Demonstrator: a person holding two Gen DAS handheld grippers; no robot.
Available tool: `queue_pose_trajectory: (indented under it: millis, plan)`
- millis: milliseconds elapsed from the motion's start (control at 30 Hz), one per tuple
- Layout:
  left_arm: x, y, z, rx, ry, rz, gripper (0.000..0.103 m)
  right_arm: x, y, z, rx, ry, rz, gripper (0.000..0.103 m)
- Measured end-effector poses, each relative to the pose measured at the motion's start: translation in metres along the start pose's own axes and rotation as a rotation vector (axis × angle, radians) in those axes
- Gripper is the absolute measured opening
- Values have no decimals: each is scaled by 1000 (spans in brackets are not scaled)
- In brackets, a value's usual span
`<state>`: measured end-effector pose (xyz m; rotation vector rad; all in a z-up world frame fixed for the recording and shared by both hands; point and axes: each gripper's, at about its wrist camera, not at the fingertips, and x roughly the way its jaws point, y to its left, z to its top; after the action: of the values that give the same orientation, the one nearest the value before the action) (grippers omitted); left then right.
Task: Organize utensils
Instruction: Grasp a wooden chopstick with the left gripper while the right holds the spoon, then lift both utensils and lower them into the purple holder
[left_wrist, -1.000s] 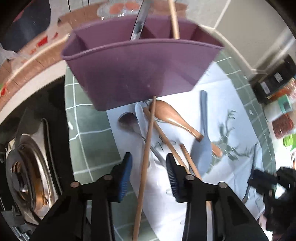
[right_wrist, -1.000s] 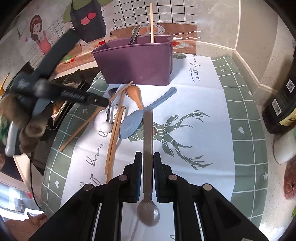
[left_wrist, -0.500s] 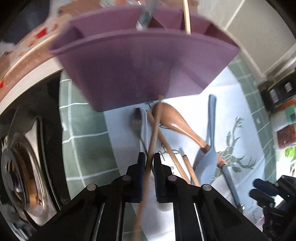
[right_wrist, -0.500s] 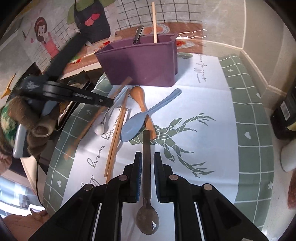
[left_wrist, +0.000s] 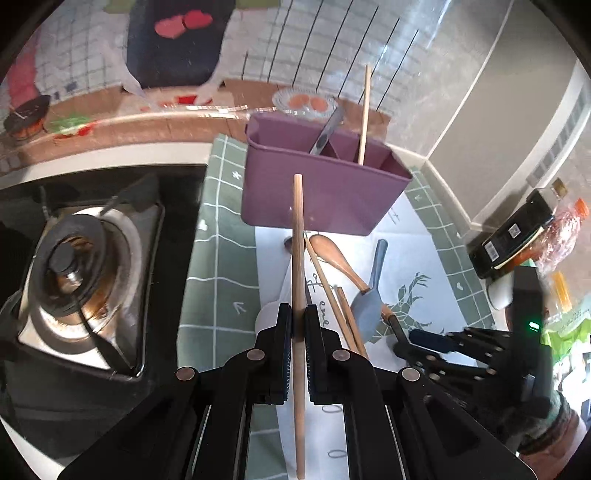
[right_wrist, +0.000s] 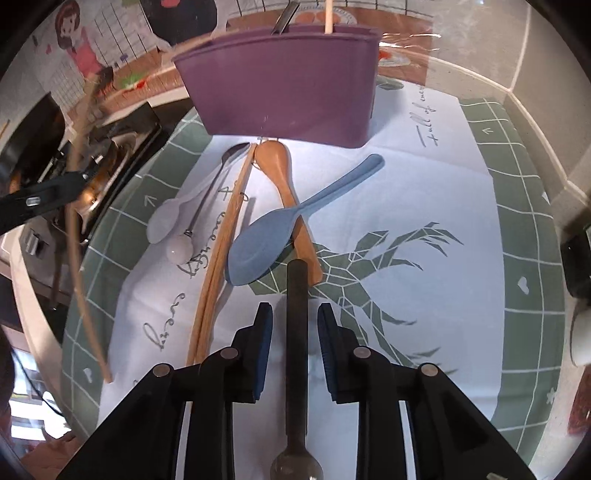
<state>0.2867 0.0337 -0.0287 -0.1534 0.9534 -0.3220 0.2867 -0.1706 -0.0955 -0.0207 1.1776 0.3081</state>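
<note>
Two utensils are in play. The left tool (left_wrist: 298, 325) is clamped on a wooden chopstick (left_wrist: 297, 258), raised and pointing at twelve o'clock toward the purple caddy (left_wrist: 321, 192). The right tool (right_wrist: 295, 328) is parted around a dark spoon (right_wrist: 296, 332), gripping nothing. The step in hand looks like stowing; next, tip the chopstick into a compartment.

Bright daylight fills both fisheye views, glaring off the glossy far wall (left_wrist: 369, 48). Edges bend strongly and darken into black corners. The left side of the right-wrist view smears with motion blur.
</note>
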Motion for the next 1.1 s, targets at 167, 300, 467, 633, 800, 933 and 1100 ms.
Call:
queue_pose_trajectory:
  millis: [167, 300, 467, 633, 800, 933, 1100]
  plan:
    - [-15, -4, -4, -5, -24, -3, 7, 4, 8, 2, -35, 12, -46, 15]
    - [-19, -6, -9, -5, -29, -10, 7, -4, 13, 0, -46, -8, -65, 11]
    - [-24, -10, -11, 2, -36, -15, 7, -27, 18, -5, -54, -67, -65, 11]
    - [-29, -13, -11, 5, -46, -23, 7, -56, 18, -6, -31, -135, -48, 11]
    - [-49, -18, -5, 28, -107, -45, 7, -107, 20, -4, -4, -262, -22, 11]
    - [-77, -32, 13, 72, -186, -67, 7, -154, 26, 14, -23, -379, -21, 11]
    - [-123, -54, 62, 156, -305, -99, 7, -224, 33, 59, -95, -542, -40, 11]
